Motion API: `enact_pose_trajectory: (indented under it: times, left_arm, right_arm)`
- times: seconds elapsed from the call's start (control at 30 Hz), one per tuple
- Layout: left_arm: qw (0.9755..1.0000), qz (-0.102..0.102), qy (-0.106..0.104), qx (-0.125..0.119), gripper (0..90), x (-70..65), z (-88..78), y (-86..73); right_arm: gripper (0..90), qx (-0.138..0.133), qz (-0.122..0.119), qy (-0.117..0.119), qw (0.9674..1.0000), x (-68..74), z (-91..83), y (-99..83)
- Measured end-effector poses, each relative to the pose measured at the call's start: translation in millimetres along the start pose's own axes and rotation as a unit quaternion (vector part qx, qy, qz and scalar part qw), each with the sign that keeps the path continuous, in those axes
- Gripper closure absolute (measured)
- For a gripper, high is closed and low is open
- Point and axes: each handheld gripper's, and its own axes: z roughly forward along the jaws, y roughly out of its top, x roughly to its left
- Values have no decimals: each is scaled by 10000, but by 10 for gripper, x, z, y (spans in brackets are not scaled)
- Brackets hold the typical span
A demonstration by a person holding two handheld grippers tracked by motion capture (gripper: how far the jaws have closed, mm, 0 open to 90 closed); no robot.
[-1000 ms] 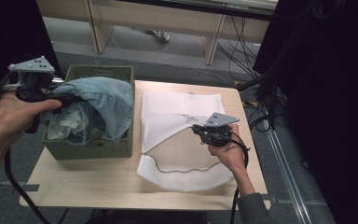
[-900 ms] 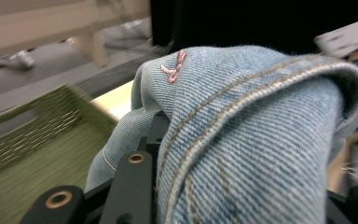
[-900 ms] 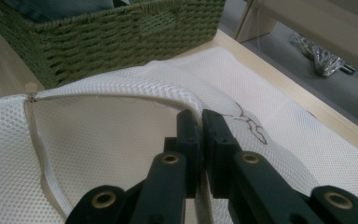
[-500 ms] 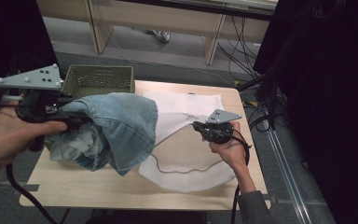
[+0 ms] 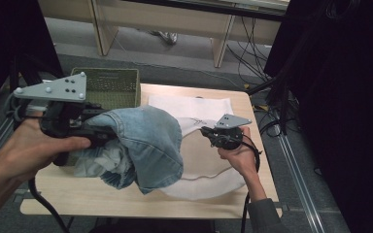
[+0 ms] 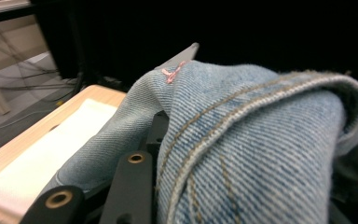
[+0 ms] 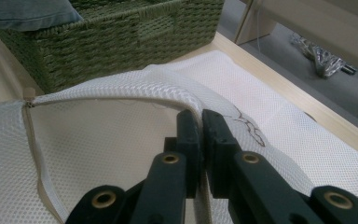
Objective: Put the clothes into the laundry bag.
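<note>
Left gripper (image 5: pixel 108 136) clamps bunched blue denim jeans (image 5: pixel 148 145) beside a green woven basket (image 5: pixel 111 87); right gripper (image 7: pixel 200 122) pinches a white mesh laundry bag's (image 7: pixel 121 140) rim.

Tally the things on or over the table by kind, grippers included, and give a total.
Grippers: 2, the left gripper and the right gripper
Denim garment: 1
White mesh bag: 1
Green woven basket: 1
Total: 5

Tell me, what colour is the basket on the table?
The woven basket is olive green, clearest in the right gripper view.
</note>
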Motion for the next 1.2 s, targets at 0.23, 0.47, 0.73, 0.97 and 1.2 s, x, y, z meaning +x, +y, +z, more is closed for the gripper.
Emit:
enact_pose_trajectory:
  times: [0.23, 0.47, 0.73, 0.97, 1.2]
  left_arm:
    - [9987, -60, -515, -22, 668, -73, 333, 15]
    - [9964, -224, -811, 104, 668, -23, 645, -70]
    - [9932, -268, -882, 708, 666, 54, 1252, -345]
    - [9848, -639, -545, 1522, 665, 315, 1862, -946]
    - [9783, -1290, 86, 1620, 652, 714, 2145, -1092]
  right_arm:
    - [867, -14, -25, 27, 10000, -13, -3, 0]
    - [867, 11, 6, 19, 10000, -33, -28, -6]
    - [871, -50, -8, 24, 10000, -23, -33, -2]
    - [875, 22, -91, -8, 10000, 29, -37, 12]
    - [877, 48, -154, -17, 9999, 53, -14, 15]
